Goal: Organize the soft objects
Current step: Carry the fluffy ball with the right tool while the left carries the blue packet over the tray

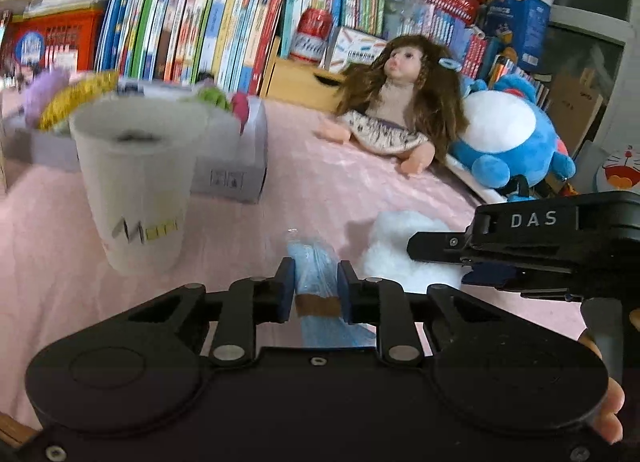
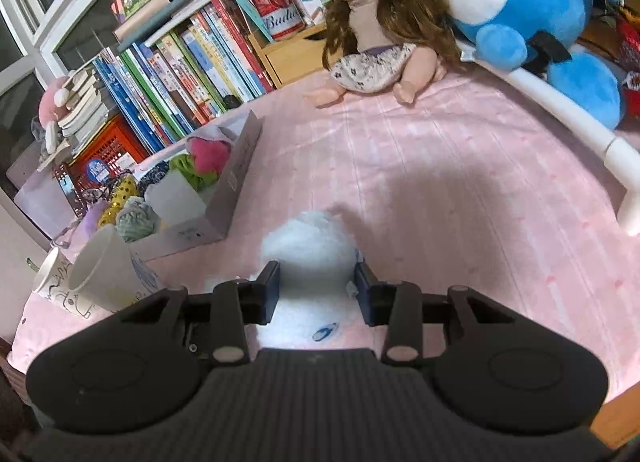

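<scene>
Left gripper (image 1: 316, 289) tilted downward, clamped on a blue plastic bag (image 1: 316, 262), right gripper (image 2: 316, 289) angled down, pads squeezing white stuffing (image 2: 310, 258) on pink bedsheet (image 2: 460, 190).

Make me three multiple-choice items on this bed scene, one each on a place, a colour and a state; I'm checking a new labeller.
1. Where does the doll sit?
A. in the grey box
B. on the pink sheet beside the blue plush
C. on the books

2. What colour is the fluffy wad between the right claw's fingers?
A. white
B. green
C. yellow

3. What is the left claw doing?
A. hanging with nothing in it
B. gripping a cup
C. pinching a clear blue plastic bag

Answers: 1 B, the blue plush lies right next to the doll; 2 A, it shows white in both views; 3 C, the bag sits between its pads.
</scene>
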Action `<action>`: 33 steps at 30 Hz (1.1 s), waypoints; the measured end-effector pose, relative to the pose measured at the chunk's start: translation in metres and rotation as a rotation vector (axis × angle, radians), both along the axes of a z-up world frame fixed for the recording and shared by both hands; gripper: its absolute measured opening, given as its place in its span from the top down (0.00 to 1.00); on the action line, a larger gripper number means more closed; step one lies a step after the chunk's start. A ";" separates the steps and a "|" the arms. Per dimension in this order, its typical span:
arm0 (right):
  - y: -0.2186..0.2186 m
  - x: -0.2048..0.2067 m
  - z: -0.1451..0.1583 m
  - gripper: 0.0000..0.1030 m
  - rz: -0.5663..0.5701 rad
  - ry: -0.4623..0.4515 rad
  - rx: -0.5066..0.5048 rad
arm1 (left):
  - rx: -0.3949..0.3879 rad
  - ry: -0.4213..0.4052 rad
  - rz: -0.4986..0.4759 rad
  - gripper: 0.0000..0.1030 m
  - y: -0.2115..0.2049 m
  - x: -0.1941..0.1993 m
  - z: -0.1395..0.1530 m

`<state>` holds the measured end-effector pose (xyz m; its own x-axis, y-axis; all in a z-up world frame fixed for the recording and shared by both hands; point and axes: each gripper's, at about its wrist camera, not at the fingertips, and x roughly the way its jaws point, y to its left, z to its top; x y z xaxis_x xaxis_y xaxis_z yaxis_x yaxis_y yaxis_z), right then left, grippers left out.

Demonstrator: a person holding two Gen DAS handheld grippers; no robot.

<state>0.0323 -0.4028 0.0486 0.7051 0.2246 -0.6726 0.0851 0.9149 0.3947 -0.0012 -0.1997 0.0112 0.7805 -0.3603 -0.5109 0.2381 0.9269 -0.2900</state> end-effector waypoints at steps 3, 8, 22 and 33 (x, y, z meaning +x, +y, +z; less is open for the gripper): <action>0.002 0.001 0.011 0.57 0.001 -0.028 0.003 | 0.019 -0.030 -0.007 0.80 0.004 -0.002 0.016; 0.013 0.007 0.036 0.57 0.023 -0.078 0.001 | 0.053 -0.082 -0.016 0.80 0.020 0.000 0.048; 0.088 0.059 0.099 0.57 0.128 -0.182 -0.031 | 0.045 -0.158 -0.009 0.80 0.124 0.053 0.158; 0.139 0.107 0.103 0.57 0.167 -0.153 -0.055 | 0.135 -0.080 -0.041 0.80 0.175 0.134 0.164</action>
<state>0.1389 -0.2636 0.1518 0.7559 0.3130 -0.5750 -0.1266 0.9316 0.3407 0.1329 -0.0250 0.1748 0.8068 -0.3244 -0.4939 0.2934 0.9454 -0.1418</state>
